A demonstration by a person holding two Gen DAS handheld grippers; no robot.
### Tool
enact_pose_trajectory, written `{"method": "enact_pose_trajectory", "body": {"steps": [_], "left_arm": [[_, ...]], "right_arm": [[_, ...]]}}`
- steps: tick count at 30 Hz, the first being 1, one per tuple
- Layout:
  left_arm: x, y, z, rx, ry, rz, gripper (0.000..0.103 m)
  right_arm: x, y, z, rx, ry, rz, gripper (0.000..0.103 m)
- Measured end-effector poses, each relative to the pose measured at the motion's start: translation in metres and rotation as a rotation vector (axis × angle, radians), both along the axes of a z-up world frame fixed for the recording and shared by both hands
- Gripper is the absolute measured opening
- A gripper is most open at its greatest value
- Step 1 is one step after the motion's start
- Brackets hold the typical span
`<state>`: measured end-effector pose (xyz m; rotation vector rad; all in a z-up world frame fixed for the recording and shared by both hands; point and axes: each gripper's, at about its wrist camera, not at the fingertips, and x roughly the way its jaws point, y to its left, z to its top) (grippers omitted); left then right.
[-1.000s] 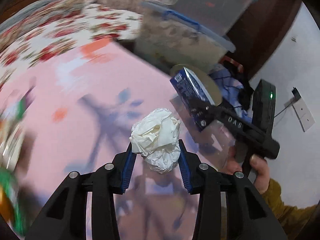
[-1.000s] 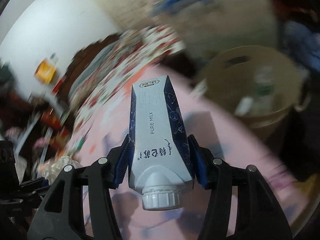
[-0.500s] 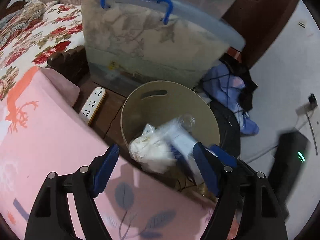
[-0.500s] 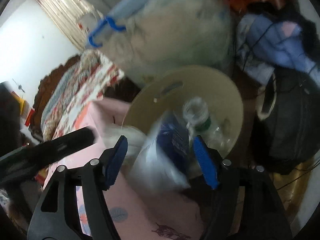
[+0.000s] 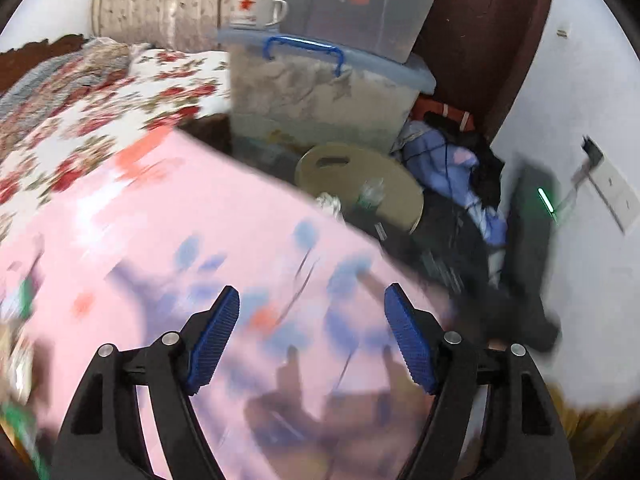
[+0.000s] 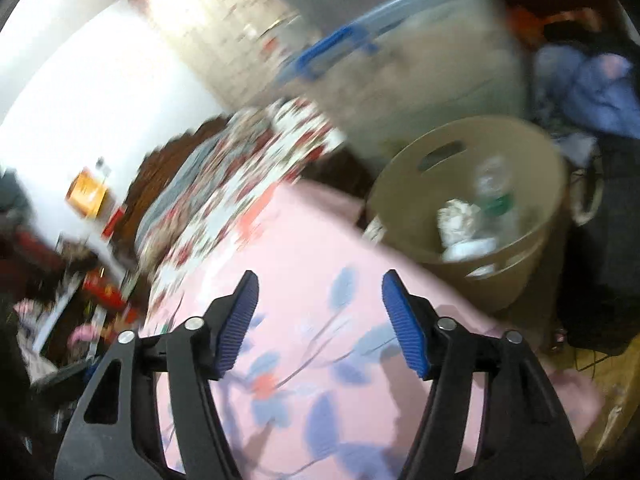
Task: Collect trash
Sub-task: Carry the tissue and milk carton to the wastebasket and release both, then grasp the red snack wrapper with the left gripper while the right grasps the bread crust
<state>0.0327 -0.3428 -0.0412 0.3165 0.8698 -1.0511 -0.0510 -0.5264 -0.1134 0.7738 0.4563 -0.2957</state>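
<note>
A tan trash bin (image 6: 404,208) stands on the floor past the edge of the pink bedsheet (image 6: 304,248); it also shows in the left wrist view (image 5: 400,184). Inside it lie a crumpled white tissue (image 6: 458,220), a clear plastic bottle (image 6: 492,188) and a white carton end (image 6: 468,250). My left gripper (image 5: 312,336) is open and empty above the pink sheet (image 5: 200,216). My right gripper (image 6: 320,320) is open and empty above the sheet, left of the bin. Both views are motion-blurred.
A lidded storage box with a blue handle (image 5: 320,92) stands behind the bin, with a mug (image 5: 260,8) on it. Blue clothes (image 5: 452,168) and dark bags (image 5: 452,248) lie to the right. A floral quilt (image 5: 80,108) covers the bed. Clutter (image 6: 96,288) sits at the left.
Both grippers opened over the bin and dropped the tissue and the milk carton into it. Both have since pulled back over the pink sheet, away from the bin.
</note>
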Motion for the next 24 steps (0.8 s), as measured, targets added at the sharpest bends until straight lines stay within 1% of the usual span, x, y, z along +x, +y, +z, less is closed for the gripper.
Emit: {"method": "enact_pose_trajectory", "body": {"steps": [1, 2, 4, 5, 6, 7, 8, 9, 10, 11, 14, 15, 17, 18, 19, 20, 22, 24], "left_arm": [[-0.004, 0.021, -0.001, 0.007, -0.008, 0.024, 0.071], [-0.010, 0.054, -0.004, 0.019, -0.019, 0.072, 0.071], [-0.014, 0.094, -0.007, 0.033, -0.017, 0.134, 0.070], [-0.016, 0.127, -0.008, 0.044, -0.015, 0.197, 0.070], [-0.016, 0.149, -0.009, 0.048, -0.015, 0.242, 0.070], [-0.013, 0.169, -0.009, 0.050, -0.012, 0.284, 0.070], [-0.013, 0.201, -0.009, 0.048, -0.003, 0.355, 0.070], [-0.013, 0.219, -0.008, 0.045, 0.002, 0.396, 0.070], [-0.012, 0.239, -0.008, 0.042, 0.006, 0.443, 0.070], [-0.010, 0.267, -0.010, 0.037, 0.013, 0.510, 0.070], [-0.009, 0.312, -0.015, 0.028, 0.037, 0.617, 0.070], [-0.007, 0.323, -0.019, 0.033, 0.042, 0.648, 0.071], [-0.005, 0.335, -0.025, 0.030, 0.051, 0.672, 0.072], [-0.004, 0.336, -0.028, 0.030, 0.051, 0.673, 0.078], [-0.005, 0.338, -0.030, 0.027, 0.047, 0.671, 0.081], [-0.004, 0.337, -0.032, 0.021, 0.037, 0.662, 0.087], [-0.002, 0.333, -0.039, 0.025, 0.017, 0.639, 0.089], [0.003, 0.322, -0.051, 0.055, 0.021, 0.603, 0.090]], "right_arm": [[0.007, 0.013, 0.001, -0.007, 0.003, 0.038, 0.059], [0.014, 0.026, 0.001, -0.008, 0.004, 0.078, 0.057], [0.026, 0.049, 0.001, -0.004, 0.008, 0.151, 0.050], [0.032, 0.062, 0.000, -0.002, 0.012, 0.190, 0.049], [0.041, 0.079, 0.000, 0.004, 0.016, 0.243, 0.047], [0.046, 0.091, 0.000, 0.008, 0.019, 0.279, 0.047], [0.054, 0.109, 0.001, 0.009, 0.026, 0.331, 0.047], [0.058, 0.121, 0.001, 0.005, 0.030, 0.364, 0.046], [0.064, 0.140, 0.002, -0.003, 0.037, 0.415, 0.046], [0.070, 0.160, 0.002, -0.007, 0.044, 0.470, 0.046], [0.083, 0.207, -0.001, 0.007, 0.072, 0.610, 0.046], [0.086, 0.220, -0.003, 0.006, 0.084, 0.644, 0.047], [0.091, 0.249, -0.006, -0.008, 0.115, 0.702, 0.048], [0.092, 0.260, -0.009, -0.010, 0.127, 0.723, 0.050], [0.093, 0.267, -0.010, -0.006, 0.134, 0.737, 0.055], [0.095, 0.274, -0.010, -0.002, 0.139, 0.749, 0.057], [0.097, 0.282, -0.010, -0.007, 0.148, 0.759, 0.062], [0.102, 0.287, -0.010, 0.014, 0.159, 0.773, 0.063]]}}
